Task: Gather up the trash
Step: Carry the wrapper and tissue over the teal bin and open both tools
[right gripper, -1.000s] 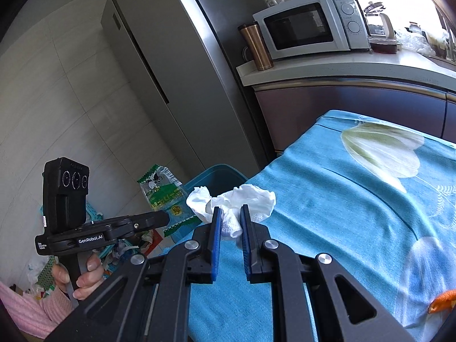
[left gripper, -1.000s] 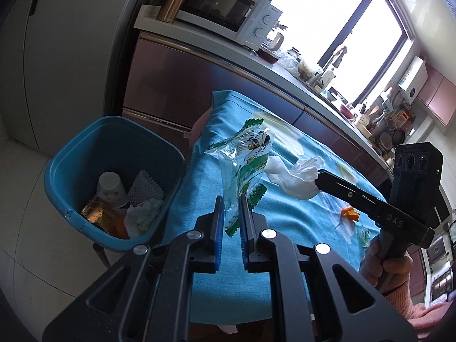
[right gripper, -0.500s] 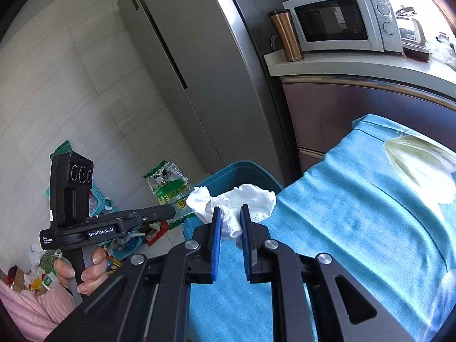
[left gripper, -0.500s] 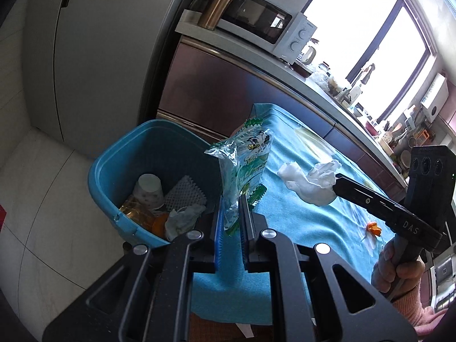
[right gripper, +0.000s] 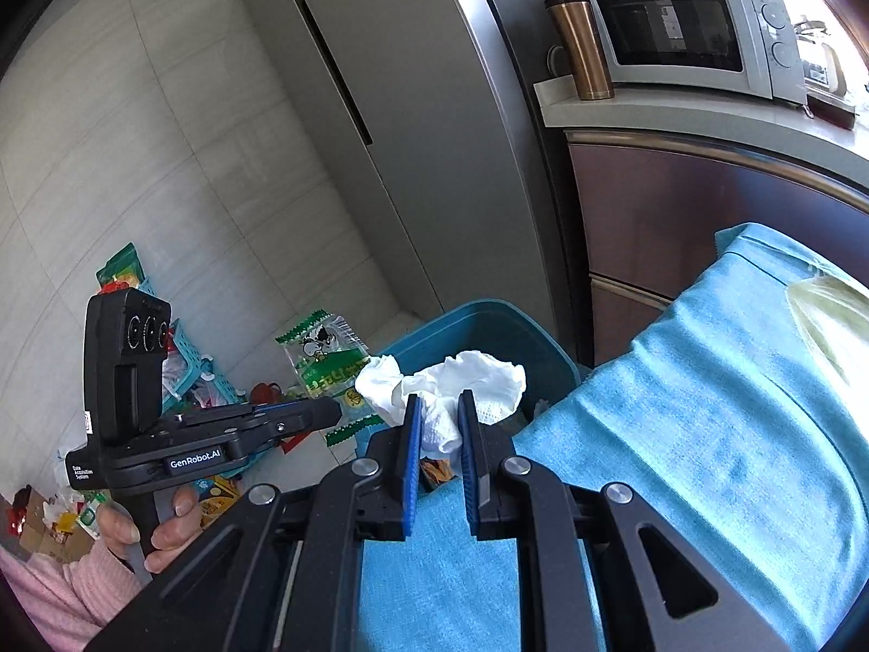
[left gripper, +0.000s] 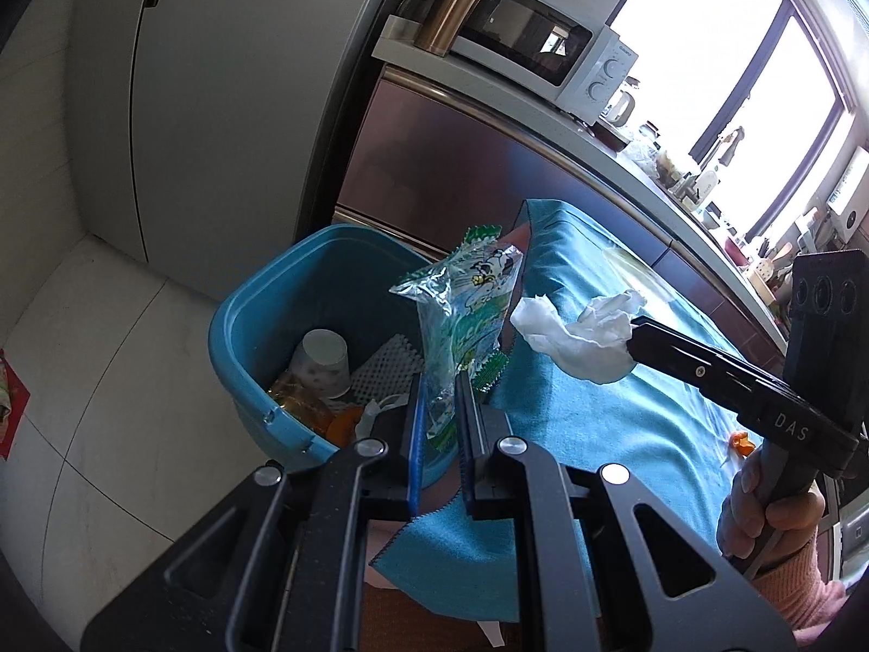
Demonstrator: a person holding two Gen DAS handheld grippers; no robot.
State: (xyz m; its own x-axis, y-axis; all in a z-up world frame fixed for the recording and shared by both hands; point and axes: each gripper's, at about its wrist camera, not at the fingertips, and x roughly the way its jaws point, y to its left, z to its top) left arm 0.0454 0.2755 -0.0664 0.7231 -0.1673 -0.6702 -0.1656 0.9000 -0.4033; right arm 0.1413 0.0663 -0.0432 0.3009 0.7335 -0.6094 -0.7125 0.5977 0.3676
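Note:
My left gripper is shut on a green and white snack wrapper, which stands up over the near rim of the blue trash bin. My right gripper is shut on a crumpled white tissue, held at the table's edge beside the blue trash bin. In the left wrist view the right gripper carries the tissue over the blue tablecloth. In the right wrist view the left gripper holds the wrapper. The bin holds a paper cup, white foam netting and orange scraps.
A small orange scrap lies on the tablecloth at the right. A grey fridge stands behind the bin, and a microwave with a copper tumbler sits on the counter. Baskets and packets clutter the floor at left.
Both grippers have carried their loads leftward off the table toward the bin. The wrapper now hangs over the bin's rim, and the tissue has reached the table's edge.

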